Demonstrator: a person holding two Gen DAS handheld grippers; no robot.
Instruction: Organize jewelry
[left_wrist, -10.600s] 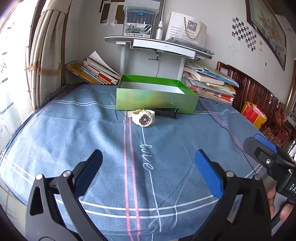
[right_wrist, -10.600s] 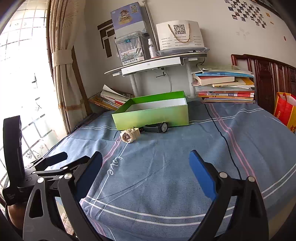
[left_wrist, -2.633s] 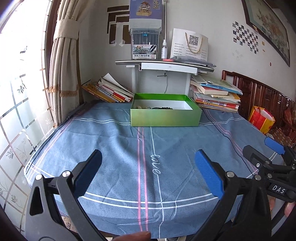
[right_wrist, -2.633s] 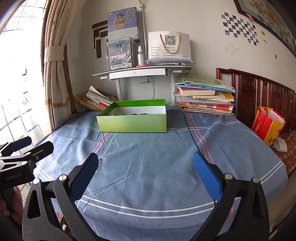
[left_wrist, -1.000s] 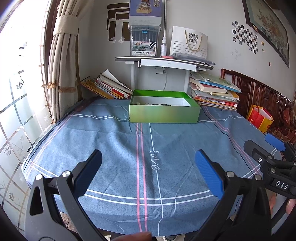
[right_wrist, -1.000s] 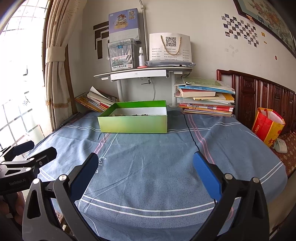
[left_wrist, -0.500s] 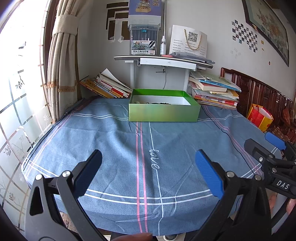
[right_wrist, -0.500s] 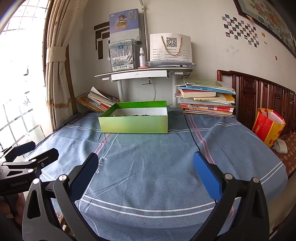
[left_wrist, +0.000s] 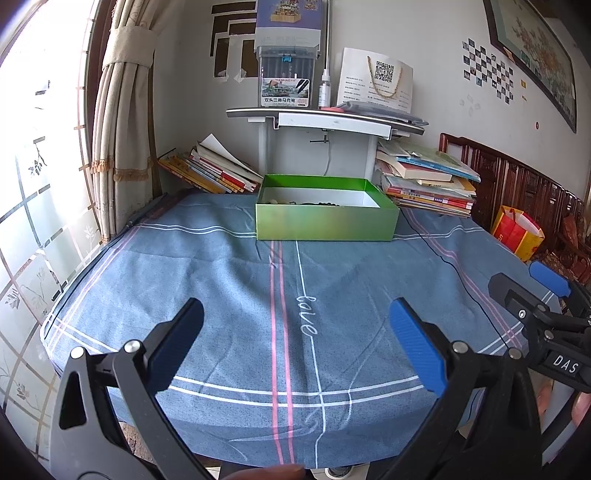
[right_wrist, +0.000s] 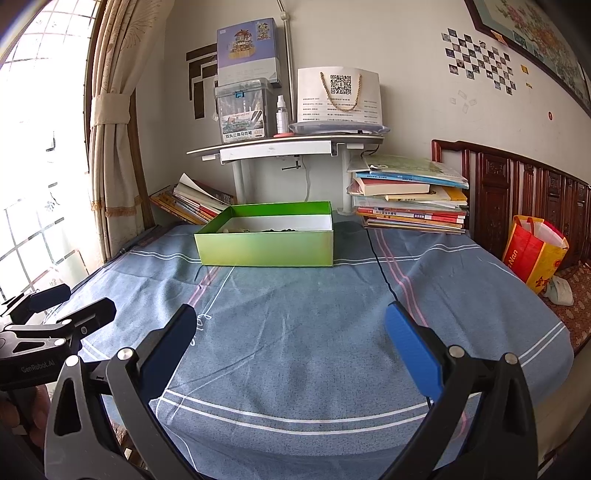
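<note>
At the far end of the blue cloth (left_wrist: 221, 280), the green box (left_wrist: 327, 223) holds a pale item and a dark item, probably the jewelry. Your left gripper (left_wrist: 295, 343) and right gripper (right_wrist: 290, 341) gape wide, empty; nothing seems left.

Our left wrist camera looked forward between its own spread fingers, low over the blue tablecloth (left_wrist: 229, 280), facing the green box (left_wrist: 327, 219) far off at frame centre. Our right wrist camera faced likewise from further right. Both views shared cloth, box and bookstacks (right_wrist: 410, 201).
</note>
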